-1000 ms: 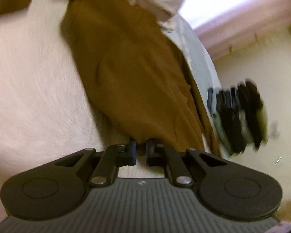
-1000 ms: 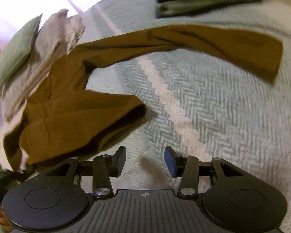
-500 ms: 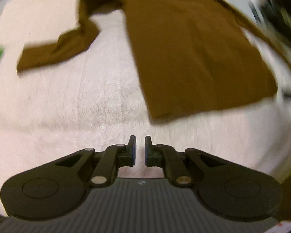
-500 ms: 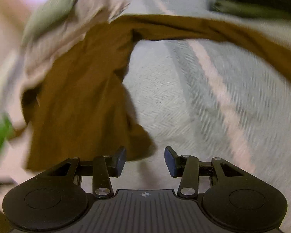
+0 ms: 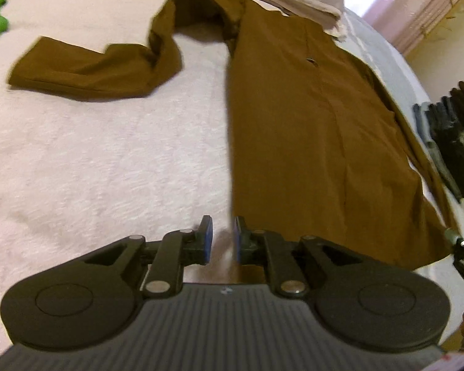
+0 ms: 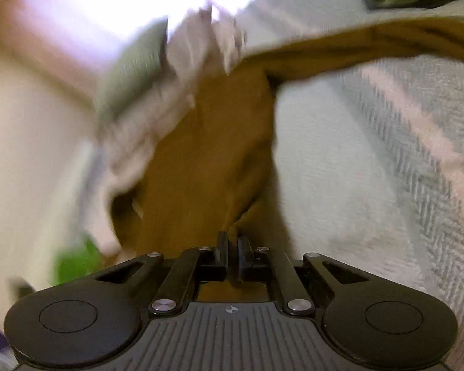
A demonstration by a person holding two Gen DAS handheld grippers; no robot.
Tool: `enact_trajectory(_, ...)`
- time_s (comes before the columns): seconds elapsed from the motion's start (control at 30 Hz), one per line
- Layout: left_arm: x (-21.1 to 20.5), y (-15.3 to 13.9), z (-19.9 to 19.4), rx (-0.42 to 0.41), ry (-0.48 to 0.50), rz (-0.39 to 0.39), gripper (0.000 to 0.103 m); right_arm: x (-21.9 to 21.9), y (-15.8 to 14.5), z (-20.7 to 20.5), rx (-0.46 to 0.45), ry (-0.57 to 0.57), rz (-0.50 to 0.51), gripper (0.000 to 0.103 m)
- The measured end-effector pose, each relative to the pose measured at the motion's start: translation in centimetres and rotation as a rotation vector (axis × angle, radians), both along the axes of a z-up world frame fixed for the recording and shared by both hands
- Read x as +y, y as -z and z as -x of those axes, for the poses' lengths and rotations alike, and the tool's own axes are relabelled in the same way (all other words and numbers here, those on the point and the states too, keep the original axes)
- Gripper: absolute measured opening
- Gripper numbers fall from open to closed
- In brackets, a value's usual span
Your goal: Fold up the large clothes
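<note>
Brown shirt (image 5: 318, 142) ahead of slightly parted left tool (image 5: 221, 239) | right tool (image 6: 231, 252) pinching hem

The right gripper (image 6: 231, 244), wide open a second ago, now pinches the brown shirt (image 6: 201, 160), while the left gripper (image 5: 221, 238) parts slightly at its hem.

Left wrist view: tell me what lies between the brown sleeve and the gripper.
Only bare pink fleecy blanket lies between the brown sleeve and the left gripper.
</note>
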State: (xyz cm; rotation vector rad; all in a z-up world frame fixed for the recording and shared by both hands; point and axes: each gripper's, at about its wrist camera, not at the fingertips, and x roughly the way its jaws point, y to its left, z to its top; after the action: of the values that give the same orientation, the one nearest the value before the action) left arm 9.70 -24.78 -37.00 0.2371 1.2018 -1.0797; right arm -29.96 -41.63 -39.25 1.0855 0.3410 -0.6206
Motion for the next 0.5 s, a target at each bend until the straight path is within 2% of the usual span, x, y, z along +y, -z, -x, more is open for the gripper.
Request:
enact_trajectory(0.03,-0.5,0.2,-0.1,0.016,0.006,0.011,0.01,-0.3,-0.8,1.1,0.019,0.061,0.004,0.002)
enact_trajectory(0.1,-1.5,0.9,0.2,0.044,0.018,0.034,0.01,-1.6,-0.8,3.6,0.13,0.19,-0.015,0.002)
enact_trajectory(0.17,-2.6,1.4,0.8,0.077,0.03,0.056,0.011,-3.3,0.9,5.5,0.234,0.291,-0.063,0.002)
enact_trajectory(0.2,-3.1,1.6,1.2,0.088,0.034,0.064,0.012,-4.2,2.0,6.1,0.244,0.32,-0.104,0.002)
enact_trajectory(0.3,-3.8,2.1,1.8,0.099,0.025,0.077,0.021,-6.1,4.7,5.2,0.295,0.323,-0.185,0.002)
enact_trajectory(0.37,-3.6,2.2,1.6,0.118,-0.003,0.081,0.021,-6.9,5.8,4.5,0.331,0.321,-0.196,0.002)
enact_trajectory(0.5,-2.2,2.8,0.4,0.175,-0.078,0.092,0.022,-7.4,7.0,4.8,0.329,0.348,-0.232,0.002)
